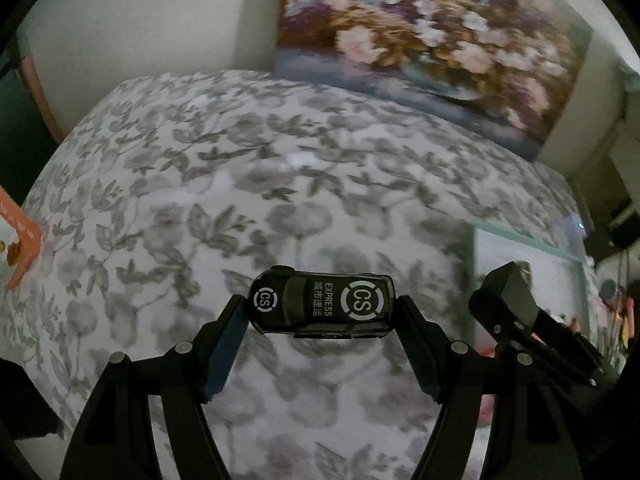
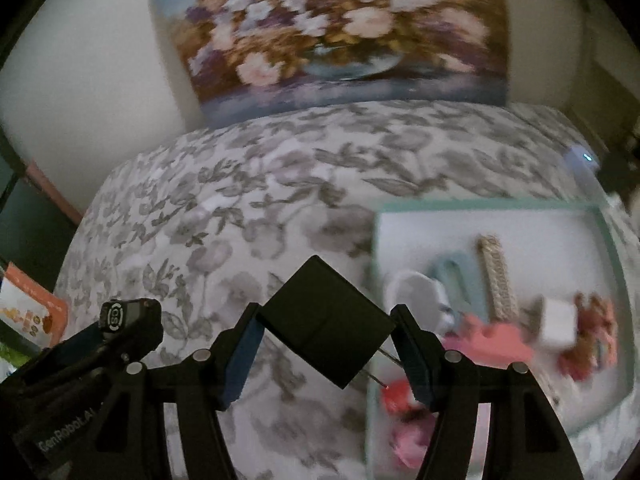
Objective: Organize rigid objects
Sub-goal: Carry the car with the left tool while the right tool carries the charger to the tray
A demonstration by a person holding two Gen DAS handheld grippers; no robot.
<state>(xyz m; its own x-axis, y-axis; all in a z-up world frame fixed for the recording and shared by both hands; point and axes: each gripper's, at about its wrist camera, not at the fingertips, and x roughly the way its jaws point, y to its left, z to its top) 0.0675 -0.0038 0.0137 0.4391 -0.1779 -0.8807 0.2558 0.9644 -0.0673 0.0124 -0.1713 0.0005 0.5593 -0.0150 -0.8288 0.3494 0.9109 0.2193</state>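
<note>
My left gripper is shut on a black toy car marked "CS EXPRESS", held crosswise above the grey floral cloth. My right gripper is shut on a black plug adapter with metal prongs, tilted like a diamond, above the cloth's middle. The right gripper with the adapter shows at the right of the left wrist view. The left gripper with the car shows at the lower left of the right wrist view. A pale green tray lies to the right.
The tray holds several small items: a white cube, a pink piece, a beige strip, a light blue U-shaped piece. A flower painting leans on the wall behind. An orange packet lies at the left edge.
</note>
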